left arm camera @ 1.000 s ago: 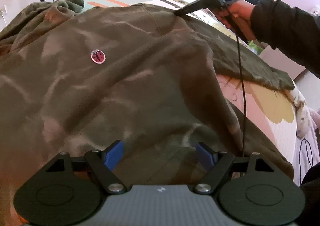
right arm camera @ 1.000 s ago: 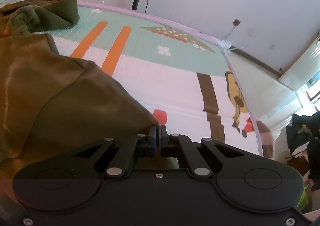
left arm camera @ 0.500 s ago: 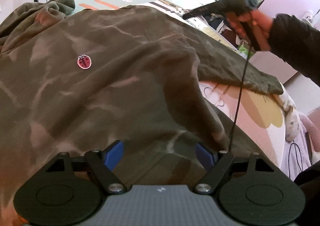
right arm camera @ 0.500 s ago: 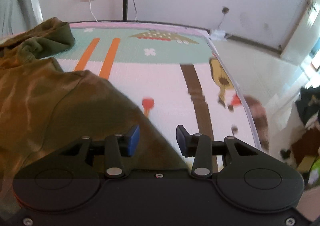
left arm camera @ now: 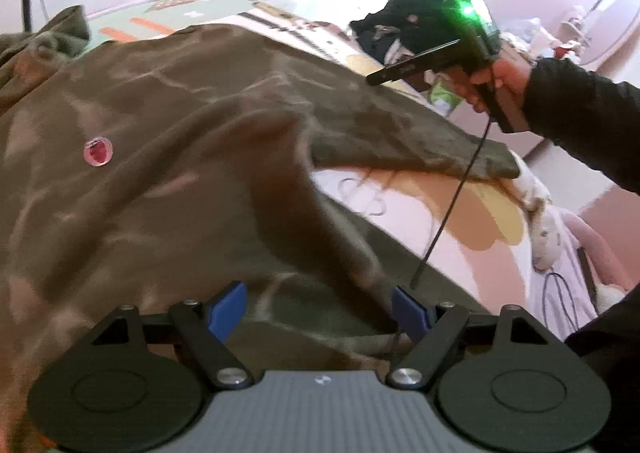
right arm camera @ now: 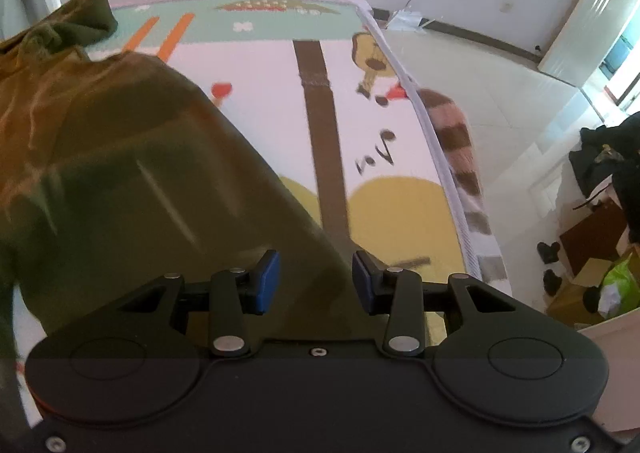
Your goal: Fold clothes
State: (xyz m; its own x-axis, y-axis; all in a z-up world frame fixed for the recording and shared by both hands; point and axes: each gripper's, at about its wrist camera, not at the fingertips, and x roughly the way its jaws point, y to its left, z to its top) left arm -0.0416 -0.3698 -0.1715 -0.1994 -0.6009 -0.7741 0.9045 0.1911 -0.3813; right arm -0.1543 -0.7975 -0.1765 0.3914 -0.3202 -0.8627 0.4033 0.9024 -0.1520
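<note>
An olive-green sweatshirt (left arm camera: 168,157) with a small red ladybird badge (left arm camera: 96,150) lies spread front-up on a patterned play mat (left arm camera: 460,213). Its right sleeve (left arm camera: 400,125) stretches out over the mat. My left gripper (left arm camera: 320,311) is open low over the sweatshirt's lower part, with cloth between the blue pads. My right gripper (right arm camera: 316,283) is open and empty above the sleeve (right arm camera: 160,181); it also shows in the left wrist view (left arm camera: 416,65), lifted off the sleeve. The hood (right arm camera: 68,25) bunches at the far left.
The mat (right arm camera: 328,125) ends at a raised edge (right arm camera: 452,173) on the right. Beyond it is tiled floor with dark clothes (right arm camera: 612,157), boxes and a green bag (right arm camera: 620,285). A cable (left arm camera: 452,205) hangs from the right gripper. A soft toy (left arm camera: 544,229) lies at the mat's edge.
My right gripper opened, let go of the sleeve and pulled back up to the right. The sleeve now lies on the mat. My left gripper stays open over the sweatshirt.
</note>
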